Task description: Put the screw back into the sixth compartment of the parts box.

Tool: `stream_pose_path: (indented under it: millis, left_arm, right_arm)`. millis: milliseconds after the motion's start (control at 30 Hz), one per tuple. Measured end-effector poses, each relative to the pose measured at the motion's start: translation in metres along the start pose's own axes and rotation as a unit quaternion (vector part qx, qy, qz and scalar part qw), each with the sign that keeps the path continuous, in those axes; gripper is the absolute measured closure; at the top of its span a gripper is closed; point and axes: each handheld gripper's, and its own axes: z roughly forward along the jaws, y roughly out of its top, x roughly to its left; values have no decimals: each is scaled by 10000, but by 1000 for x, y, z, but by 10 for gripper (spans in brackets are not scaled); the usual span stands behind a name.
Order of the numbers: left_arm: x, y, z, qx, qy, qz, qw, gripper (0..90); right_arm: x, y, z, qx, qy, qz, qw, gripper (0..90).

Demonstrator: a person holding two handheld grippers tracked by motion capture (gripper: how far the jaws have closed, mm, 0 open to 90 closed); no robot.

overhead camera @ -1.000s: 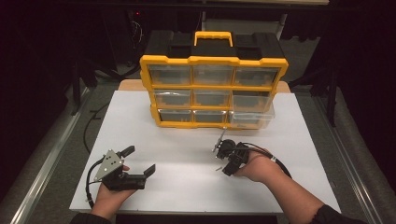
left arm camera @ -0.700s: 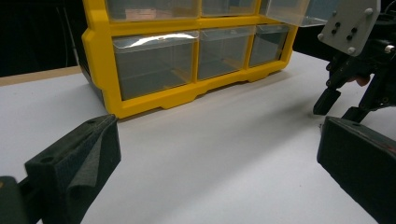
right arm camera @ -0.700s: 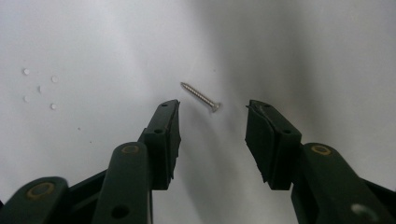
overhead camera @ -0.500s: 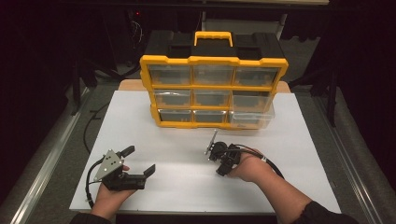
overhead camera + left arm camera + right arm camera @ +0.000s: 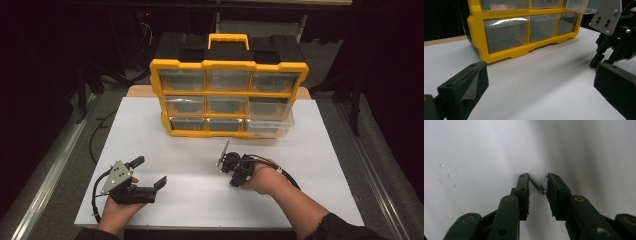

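Right gripper view: my right gripper has just been closing and is now narrow, with the screw lying slantwise on the white mat between the pads, seemingly touching both but not yet clamped. I'd keep the tips low and squeeze slowly so it doesn't roll. My left gripper rests wide, empty, before the yellow drawer organizer.

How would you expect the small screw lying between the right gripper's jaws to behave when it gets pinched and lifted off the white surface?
The screw looks like thin metal, so probably stiff and very light. It lies slanted across the gap of the right gripper, whose jaws have just been closing, so it may pivot or slip as they meet it. Being round, it could roll on the smooth white table.
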Motion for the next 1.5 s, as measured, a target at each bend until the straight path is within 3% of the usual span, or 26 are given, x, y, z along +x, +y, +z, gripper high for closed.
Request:
stream_pose_path:
  millis: [400, 1500]
  left_arm:
    - [0, 0, 0, -4, -1, 25, 10000, 1]
    - [0, 0, 0, 3, -3, 15, 10000, 1]
  right_arm:
    - [2, 0, 0, 2, 91, -44, 9999, 859]
    - [-3, -8, -8, 19, 48, 148, 9999, 876]
